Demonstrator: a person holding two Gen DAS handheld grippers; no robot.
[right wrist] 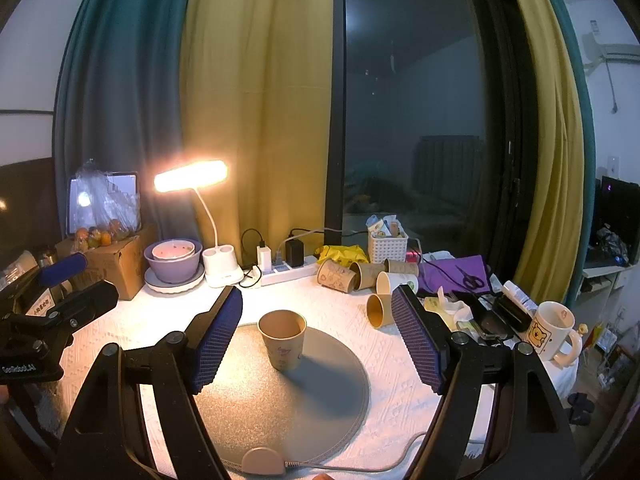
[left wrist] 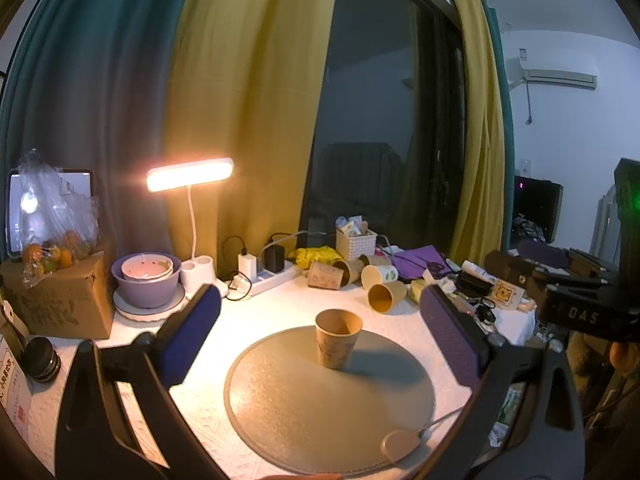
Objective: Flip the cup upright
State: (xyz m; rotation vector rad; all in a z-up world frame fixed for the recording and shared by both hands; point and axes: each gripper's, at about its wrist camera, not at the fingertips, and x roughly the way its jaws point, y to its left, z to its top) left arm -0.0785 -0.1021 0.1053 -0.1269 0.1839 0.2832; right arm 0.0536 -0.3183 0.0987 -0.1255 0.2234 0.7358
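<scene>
A brown paper cup (left wrist: 338, 337) stands upright, mouth up, on the round grey mat (left wrist: 304, 412). In the right wrist view the cup (right wrist: 282, 339) stands at the mat's (right wrist: 320, 400) far left part. My left gripper (left wrist: 320, 332) is open and empty, its blue pads either side of the cup and short of it. My right gripper (right wrist: 316, 338) is open and empty, the cup just ahead between its fingers, closer to the left pad (right wrist: 218, 338). The right gripper's body shows at the right edge of the left wrist view (left wrist: 576, 312).
Several paper cups (right wrist: 360, 276) lie on their sides at the back of the table. A lit desk lamp (right wrist: 192, 176), purple bowls (right wrist: 174, 260), a power strip (right wrist: 280, 270), a cardboard box (right wrist: 116, 264), a white basket (right wrist: 386, 246) and a bear mug (right wrist: 554, 332) stand around.
</scene>
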